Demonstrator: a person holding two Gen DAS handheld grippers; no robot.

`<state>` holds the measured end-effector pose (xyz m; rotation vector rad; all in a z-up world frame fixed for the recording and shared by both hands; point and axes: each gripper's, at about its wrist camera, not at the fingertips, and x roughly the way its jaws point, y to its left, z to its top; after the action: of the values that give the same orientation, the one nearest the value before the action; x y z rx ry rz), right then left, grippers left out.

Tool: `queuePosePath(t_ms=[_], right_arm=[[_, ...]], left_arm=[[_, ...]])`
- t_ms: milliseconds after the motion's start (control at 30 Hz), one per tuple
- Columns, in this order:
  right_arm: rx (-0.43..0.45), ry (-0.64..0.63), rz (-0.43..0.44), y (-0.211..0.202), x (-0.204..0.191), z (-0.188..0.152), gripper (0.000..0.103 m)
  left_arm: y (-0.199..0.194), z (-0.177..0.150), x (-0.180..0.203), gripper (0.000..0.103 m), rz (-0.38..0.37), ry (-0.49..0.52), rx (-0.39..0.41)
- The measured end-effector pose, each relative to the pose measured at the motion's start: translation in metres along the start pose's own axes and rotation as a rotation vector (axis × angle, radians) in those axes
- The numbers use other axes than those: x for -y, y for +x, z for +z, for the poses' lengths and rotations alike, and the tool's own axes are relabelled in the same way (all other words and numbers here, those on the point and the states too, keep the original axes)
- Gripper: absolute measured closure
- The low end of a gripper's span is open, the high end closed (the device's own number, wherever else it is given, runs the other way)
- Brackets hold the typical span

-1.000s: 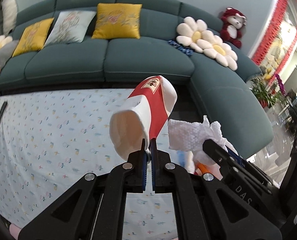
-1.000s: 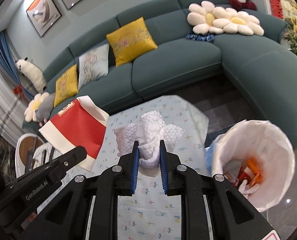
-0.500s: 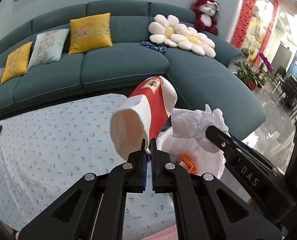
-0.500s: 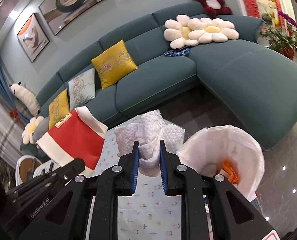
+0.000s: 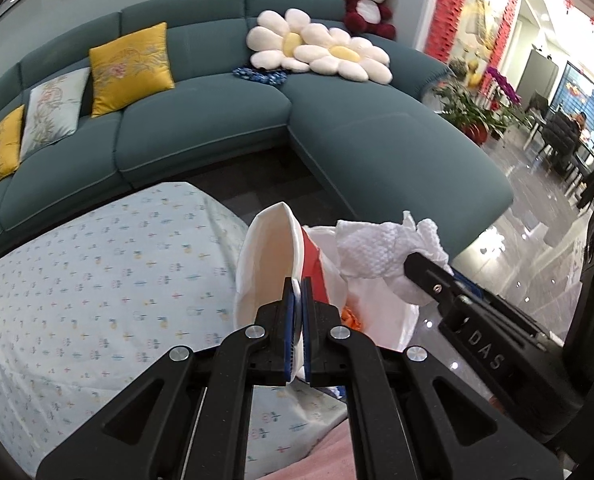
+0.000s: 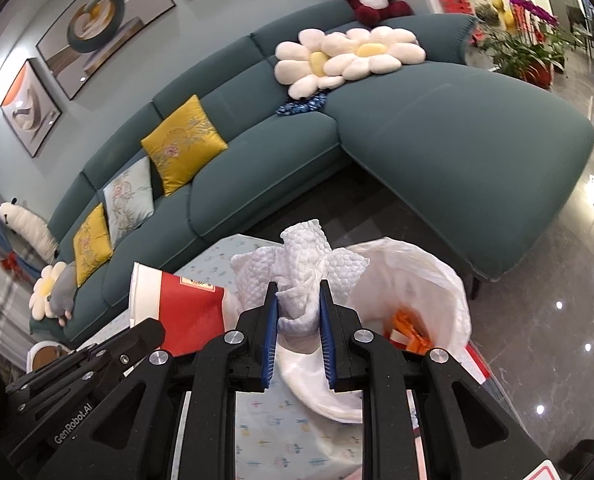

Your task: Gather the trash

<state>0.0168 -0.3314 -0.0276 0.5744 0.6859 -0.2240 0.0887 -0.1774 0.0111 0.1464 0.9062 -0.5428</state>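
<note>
Blue-padded jaws first. Left gripper (image 5: pixel 297 300) is clenched on the thin wall of a red-and-white paper cup (image 5: pixel 269 264), pinched at the rim, with the cup's long axis running up and away from the jaws and its open mouth turned toward the camera. Right gripper (image 6: pixel 297 308) is clamped on a wad of white paper towel (image 6: pixel 301 276) — bunched between the pads, loose corners fanning out above them.

Outward from there: a bin lined with a white bag (image 6: pixel 449 300) stands off the table corner, mouth open upward, orange scraps (image 6: pixel 407 330) already inside. In the right wrist view the towel hangs over the bin's near-left rim, with the opening just ahead and to the right of the jaws. In the left wrist view the cup sits at the bin's left edge, over the seam between the flowered tablecloth (image 5: pixel 97 272) and the liner.

Judgement: the right hand is nearer a clean drop, while the cup needs to travel further right before letting go, or it may catch the rim.

Teal sofa (image 5: pixel 217 128) beyond, well apart.
</note>
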Motion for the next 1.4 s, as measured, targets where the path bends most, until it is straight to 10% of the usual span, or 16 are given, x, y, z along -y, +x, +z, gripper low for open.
queuePosePath(t_ms=[333, 500, 1400], right_arm=[[-0.050, 0.047, -0.045, 0.026, 0.042, -0.007, 0.084], [-0.070, 0.068, -0.062, 0.040, 0.050, -0.011, 0.078], [-0.113, -0.145, -0.181, 0.047, 0.005, -0.055, 0.038]], left_arm=[[0.039, 0.000, 0.020, 0.098, -0.037, -0.011, -0.039], [0.047, 0.000, 0.019, 0.058, -0.002, -0.036, -0.025], [0.030, -0.042, -0.052, 0.030, 0.170, -0.095, -0.034]])
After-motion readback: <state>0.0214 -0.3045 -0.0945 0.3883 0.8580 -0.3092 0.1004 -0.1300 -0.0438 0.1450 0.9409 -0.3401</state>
